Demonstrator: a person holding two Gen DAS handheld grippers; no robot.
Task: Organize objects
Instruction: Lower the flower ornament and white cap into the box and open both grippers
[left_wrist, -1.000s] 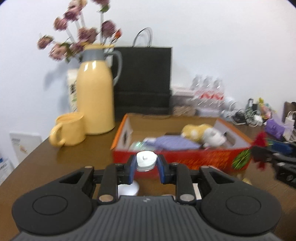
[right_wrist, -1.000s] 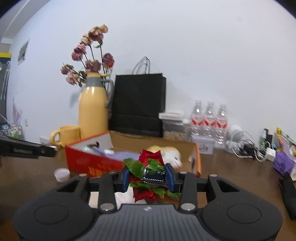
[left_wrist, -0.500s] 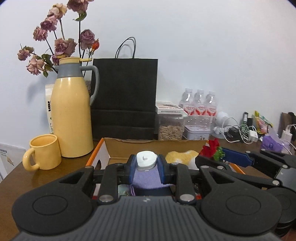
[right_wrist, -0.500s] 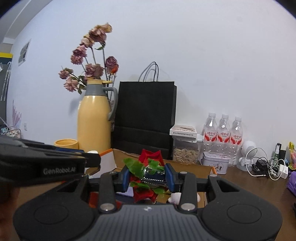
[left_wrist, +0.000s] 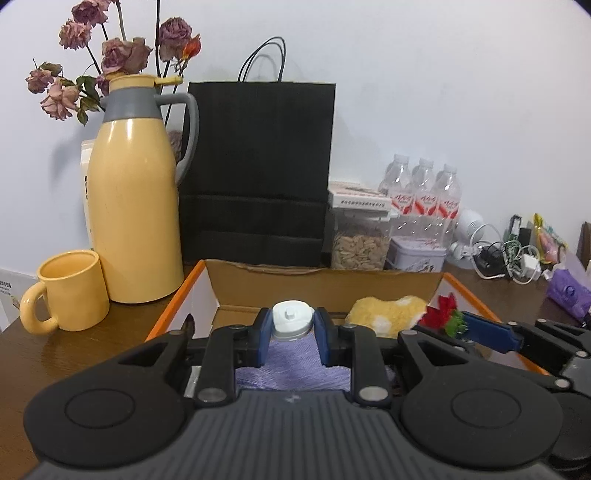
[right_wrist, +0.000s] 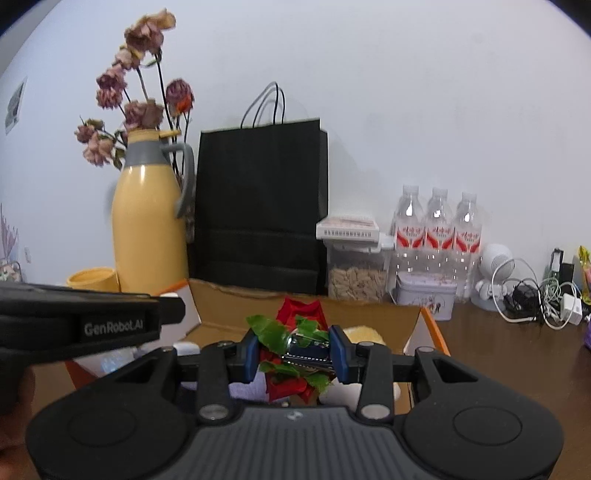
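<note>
My left gripper (left_wrist: 291, 334) is shut on a small white-capped bottle (left_wrist: 291, 323) and hovers over the open cardboard box (left_wrist: 325, 284) with orange edges. Below it in the box lie a purple cloth (left_wrist: 291, 365) and a yellow-and-white plush toy (left_wrist: 388, 314). My right gripper (right_wrist: 295, 350) is shut on a red artificial flower with green leaves (right_wrist: 291, 332) and a dark clip-like part, also above the box (right_wrist: 306, 306). In the left wrist view the right gripper (left_wrist: 458, 325) shows at the right with the flower (left_wrist: 441, 314) at its tip. The left gripper's body (right_wrist: 85, 325) crosses the right wrist view's left side.
Behind the box stand a yellow thermos jug (left_wrist: 133, 206) with dried roses, a yellow mug (left_wrist: 66, 291), a black paper bag (left_wrist: 258, 170), a jar of seeds (left_wrist: 358, 240), a tin (left_wrist: 417, 254) and three water bottles (left_wrist: 424, 195). Cables and chargers (left_wrist: 509, 254) clutter the right of the brown table (left_wrist: 74, 347).
Both grippers have moved forward from in front of the box to above it, each keeping its object. The jug, bag and bottles now look closer.
</note>
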